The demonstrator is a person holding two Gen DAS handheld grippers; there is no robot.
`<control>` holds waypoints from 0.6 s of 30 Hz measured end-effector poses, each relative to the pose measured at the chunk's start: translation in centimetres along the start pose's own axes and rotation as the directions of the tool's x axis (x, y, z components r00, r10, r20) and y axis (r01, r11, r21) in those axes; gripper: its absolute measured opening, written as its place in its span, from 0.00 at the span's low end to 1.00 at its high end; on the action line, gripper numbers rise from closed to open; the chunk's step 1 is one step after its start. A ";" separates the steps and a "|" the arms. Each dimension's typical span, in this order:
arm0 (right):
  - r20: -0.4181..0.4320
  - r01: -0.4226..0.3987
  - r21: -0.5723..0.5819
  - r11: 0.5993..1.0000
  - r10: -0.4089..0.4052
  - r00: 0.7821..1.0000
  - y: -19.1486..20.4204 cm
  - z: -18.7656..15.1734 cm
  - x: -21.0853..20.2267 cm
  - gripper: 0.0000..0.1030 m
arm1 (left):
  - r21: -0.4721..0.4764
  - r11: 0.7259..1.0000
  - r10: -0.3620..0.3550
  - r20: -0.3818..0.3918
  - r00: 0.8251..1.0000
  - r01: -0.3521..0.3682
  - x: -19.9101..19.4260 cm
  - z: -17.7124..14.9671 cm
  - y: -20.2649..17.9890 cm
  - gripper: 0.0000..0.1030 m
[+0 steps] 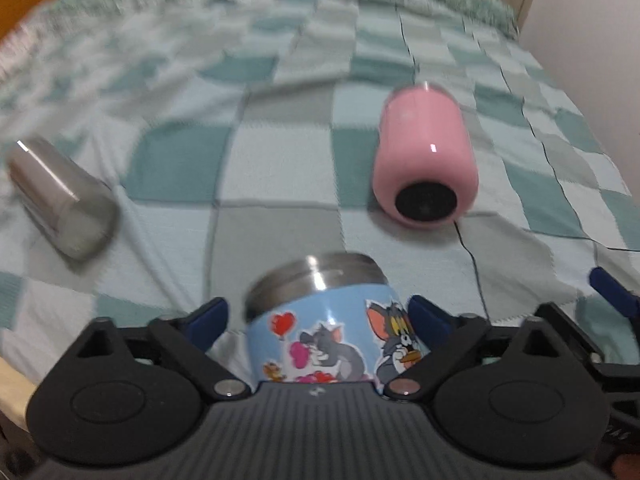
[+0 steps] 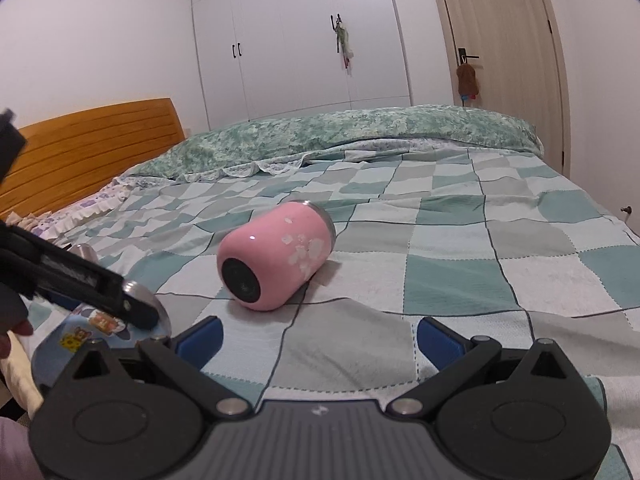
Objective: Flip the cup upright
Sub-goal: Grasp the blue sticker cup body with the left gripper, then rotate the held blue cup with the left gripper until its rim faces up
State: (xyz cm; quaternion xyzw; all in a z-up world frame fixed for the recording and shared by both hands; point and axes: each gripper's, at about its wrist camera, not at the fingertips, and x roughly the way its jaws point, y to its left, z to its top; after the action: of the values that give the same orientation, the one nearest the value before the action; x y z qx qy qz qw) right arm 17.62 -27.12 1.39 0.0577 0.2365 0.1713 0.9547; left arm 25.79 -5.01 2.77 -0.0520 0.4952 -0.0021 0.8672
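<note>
1. Looking along your left gripper (image 1: 318, 320) in the left wrist view, you see the blue cartoon cup (image 1: 332, 344) sitting between its blue fingers (image 1: 428, 322). The right finger touches the cup wall; the left one stands just clear of it, so you cannot tell from this view whether the grasp is firm.
2. That cup's steel rim (image 1: 316, 280) points away from you, toward the bed, and its body is partly hidden behind the gripper housing.
3. Ahead and to the right, a pink cup (image 1: 426, 152) lies on its side on the checkered quilt (image 1: 280, 152), its black base turned toward you.
4. Far left, a steel cup (image 1: 60, 196) also lies on its side, blurred and well apart from the other two.
5. At the right edge, a blue fingertip of your right gripper (image 1: 612, 288) shows.
6. In the right wrist view, your right gripper (image 2: 318, 340) is spread wide, with only quilt (image 2: 460, 280) between its fingers.
7. The pink cup (image 2: 276, 256) lies on its side just ahead and slightly left, black base facing you, steel rim toward the pillows, pale flower prints on its flank.
8. At lower left, your left gripper (image 2: 100, 284) crosses the blue cartoon cup (image 2: 80, 336); its fingertips are hidden here.
9. Behind the bed stand a wooden headboard (image 2: 100, 140), white wardrobe (image 2: 300, 32) and door (image 2: 500, 40).
</note>
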 end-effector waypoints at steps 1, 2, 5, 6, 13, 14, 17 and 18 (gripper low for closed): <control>-0.002 -0.002 0.002 1.000 0.002 1.000 0.0 0.0 0.1 1.00 | -0.007 1.000 -0.007 -0.019 1.000 0.007 0.3 0.0 0.1 0.87; -0.005 -0.004 0.003 1.000 0.004 1.000 0.0 -0.1 0.3 1.00 | -0.009 1.000 -0.008 -0.026 1.000 0.008 0.6 0.0 0.1 0.87; 0.000 -0.005 0.003 1.000 0.005 1.000 0.2 -0.3 0.2 1.00 | -0.013 0.999 -0.040 -0.025 0.999 0.039 0.4 -0.3 0.7 0.87; 0.007 -0.006 0.004 1.000 0.006 1.000 0.3 -0.4 0.0 1.00 | -0.016 0.999 -0.051 -0.021 0.998 0.051 0.2 -0.5 0.9 0.87; 0.062 0.005 0.014 1.000 -0.006 0.998 0.5 -0.8 -1.1 1.00 | -0.008 0.996 -0.091 0.159 0.983 0.094 -3.2 -2.7 2.0 0.86; 0.073 0.008 0.013 1.000 -0.009 0.997 0.6 -0.9 -1.4 1.00 | 0.003 0.995 -0.095 0.192 0.977 0.096 -3.8 -3.0 2.0 0.86; 0.103 0.019 0.017 1.000 -0.021 0.994 0.8 -1.1 -2.1 1.00 | 0.054 0.993 -0.120 0.304 0.945 0.109 -6.1 -4.7 1.9 0.84; 0.110 0.020 0.023 1.000 -0.022 0.994 0.7 -1.2 -2.3 1.00 | 0.082 0.991 -0.131 0.335 0.933 0.110 -6.9 -5.1 1.7 0.84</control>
State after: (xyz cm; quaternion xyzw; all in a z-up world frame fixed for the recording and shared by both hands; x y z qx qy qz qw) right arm 14.96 -27.20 1.48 0.0750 0.1859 0.1551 0.9673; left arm 17.78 -3.41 5.95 -0.0550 0.3339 -0.0615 0.9390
